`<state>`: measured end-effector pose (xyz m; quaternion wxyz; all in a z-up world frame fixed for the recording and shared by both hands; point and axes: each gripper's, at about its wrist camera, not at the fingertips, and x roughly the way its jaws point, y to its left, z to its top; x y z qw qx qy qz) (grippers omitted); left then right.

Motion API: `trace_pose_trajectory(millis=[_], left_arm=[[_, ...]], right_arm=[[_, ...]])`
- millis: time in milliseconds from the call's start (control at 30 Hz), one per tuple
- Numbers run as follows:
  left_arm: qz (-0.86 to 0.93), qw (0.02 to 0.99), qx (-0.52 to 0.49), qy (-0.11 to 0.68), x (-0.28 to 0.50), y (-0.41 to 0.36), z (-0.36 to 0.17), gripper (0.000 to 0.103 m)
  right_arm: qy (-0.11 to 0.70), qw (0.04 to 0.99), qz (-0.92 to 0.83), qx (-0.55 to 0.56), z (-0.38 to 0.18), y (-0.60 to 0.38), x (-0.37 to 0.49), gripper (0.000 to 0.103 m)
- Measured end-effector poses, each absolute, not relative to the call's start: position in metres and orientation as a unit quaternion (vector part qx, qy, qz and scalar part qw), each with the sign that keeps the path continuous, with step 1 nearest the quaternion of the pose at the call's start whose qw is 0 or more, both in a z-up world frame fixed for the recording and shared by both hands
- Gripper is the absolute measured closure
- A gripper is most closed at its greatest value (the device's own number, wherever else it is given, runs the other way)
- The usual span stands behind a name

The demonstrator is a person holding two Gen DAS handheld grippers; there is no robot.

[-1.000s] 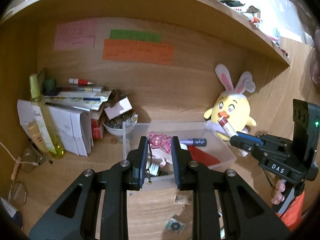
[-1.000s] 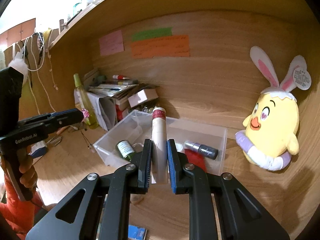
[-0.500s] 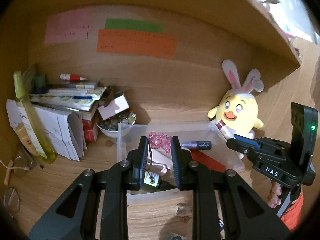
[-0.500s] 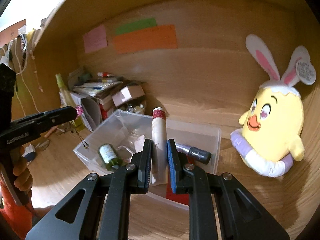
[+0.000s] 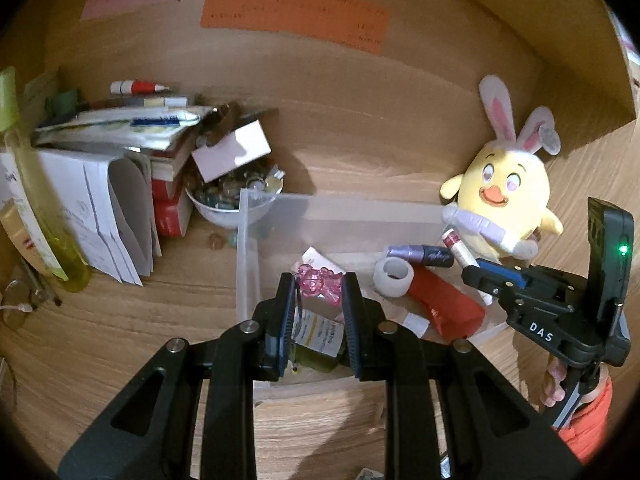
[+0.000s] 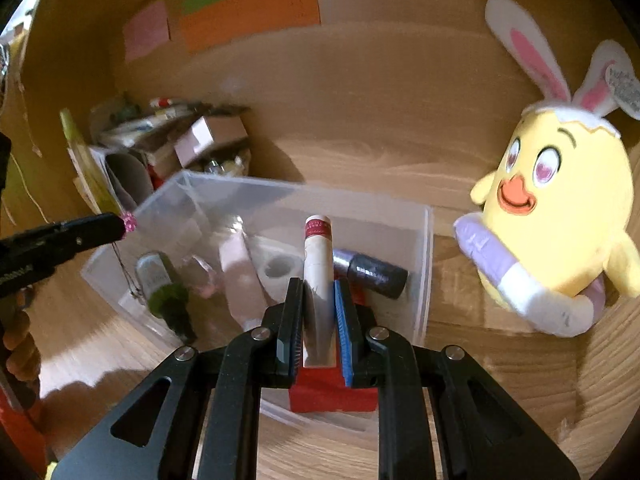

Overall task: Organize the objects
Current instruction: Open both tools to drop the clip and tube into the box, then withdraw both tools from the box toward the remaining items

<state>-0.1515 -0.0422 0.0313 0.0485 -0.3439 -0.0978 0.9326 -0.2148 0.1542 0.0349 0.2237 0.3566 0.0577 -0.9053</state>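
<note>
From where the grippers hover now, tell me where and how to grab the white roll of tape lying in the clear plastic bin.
Grip the white roll of tape across its outer wall, coming straight down from above. It lies on its side with the round hole facing up and toward the front, so its curved sides are exposed. The purple tube and red box crowd its right side, so probably set the fingers front to back.

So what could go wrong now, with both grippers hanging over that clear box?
The left gripper pinches the pink charm only at its fingertips, and the charm's thin chain dangles down; it might snag on the clear plastic bin wall.

The right gripper holds the white tube with a red cap near its lower end, so it could tip out and land beside the purple tube awkwardly.
</note>
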Motion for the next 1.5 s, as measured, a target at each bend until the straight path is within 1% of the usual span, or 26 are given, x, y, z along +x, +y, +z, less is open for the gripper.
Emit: trace_pose_trajectory(millis=[400, 433, 467, 500, 533, 567, 633, 667, 767, 833, 900, 967, 1033, 1067, 1133, 1233, 1433, 1500], left_arm=[[0.928, 0.061, -0.355, -0.094, -0.156, -0.041, 0.022, 0.08], [0.928, 0.061, -0.356, -0.094, -0.156, -0.041, 0.022, 0.074], [0.928, 0.061, -0.356, -0.094, -0.156, -0.04, 0.021, 0.066], [0.928, 0.06, -0.356, -0.094, -0.156, -0.04, 0.022, 0.061], [0.928, 0.059, -0.355, -0.094, -0.155, -0.04, 0.022, 0.053], [0.929, 0.058, -0.353, -0.092, -0.154, -0.039, 0.022, 0.049], [0.93, 0.06, -0.352, -0.09, -0.152, -0.038, 0.022, 0.048], [0.93, 0.062, -0.352, -0.09, -0.152, -0.038, 0.023, 0.047], [0.931, 0.062, -0.349, -0.086, -0.149, -0.037, 0.025, 0.042], [0.932, 0.062, -0.346, -0.085, -0.147, -0.037, 0.026, 0.037], [0.934, 0.061, -0.34, -0.085, -0.143, -0.037, 0.029, 0.03], [0.937, 0.055, -0.334, -0.086, -0.139, -0.037, 0.033, 0.017], [0.941, 0.046, -0.325, -0.084, -0.135, -0.037, 0.036, 0.011], [0.943, 0.041, -0.321, -0.08, -0.133, -0.037, 0.038, 0.01], [0.944, 0.036, -0.319, -0.071, -0.13, -0.036, 0.04, 0.01], [0.945, 0.031, -0.319, -0.062, -0.125, -0.035, 0.041, 0.008], [0.944, 0.022, -0.324, -0.05, -0.114, -0.033, 0.04, 0.005], [0.943, 0.02, -0.329, -0.045, -0.11, -0.033, 0.039, 0.005]], right_arm=[[0.089, 0.204, -0.902, 0.371, 0.022, 0.144, -0.217, 0.089], [0.09, 0.204, -0.902, 0.37, 0.022, 0.143, -0.217, 0.089], [0.09, 0.204, -0.902, 0.371, 0.023, 0.143, -0.217, 0.089], [0.091, 0.203, -0.902, 0.37, 0.023, 0.143, -0.216, 0.089], [0.092, 0.201, -0.902, 0.37, 0.023, 0.143, -0.216, 0.089], [0.093, 0.199, -0.902, 0.371, 0.023, 0.143, -0.216, 0.089], [0.094, 0.199, -0.902, 0.373, 0.023, 0.143, -0.216, 0.088], [0.094, 0.198, -0.901, 0.375, 0.024, 0.143, -0.216, 0.087], [0.092, 0.191, -0.904, 0.37, 0.026, 0.143, -0.214, 0.073], [0.095, 0.186, -0.908, 0.364, 0.029, 0.143, -0.212, 0.069], [0.101, 0.182, -0.912, 0.354, 0.034, 0.143, -0.208, 0.066], [0.103, 0.182, -0.915, 0.346, 0.038, 0.142, -0.203, 0.062], [0.104, 0.183, -0.916, 0.34, 0.042, 0.141, -0.199, 0.055], [0.106, 0.183, -0.918, 0.337, 0.044, 0.141, -0.196, 0.052], [0.109, 0.181, -0.919, 0.332, 0.047, 0.14, -0.191, 0.045], [0.111, 0.179, -0.922, 0.325, 0.051, 0.14, -0.183, 0.04], [0.101, 0.18, -0.926, 0.316, 0.058, 0.146, -0.168, 0.022], [0.098, 0.181, -0.928, 0.311, 0.062, 0.149, -0.16, 0.021]])
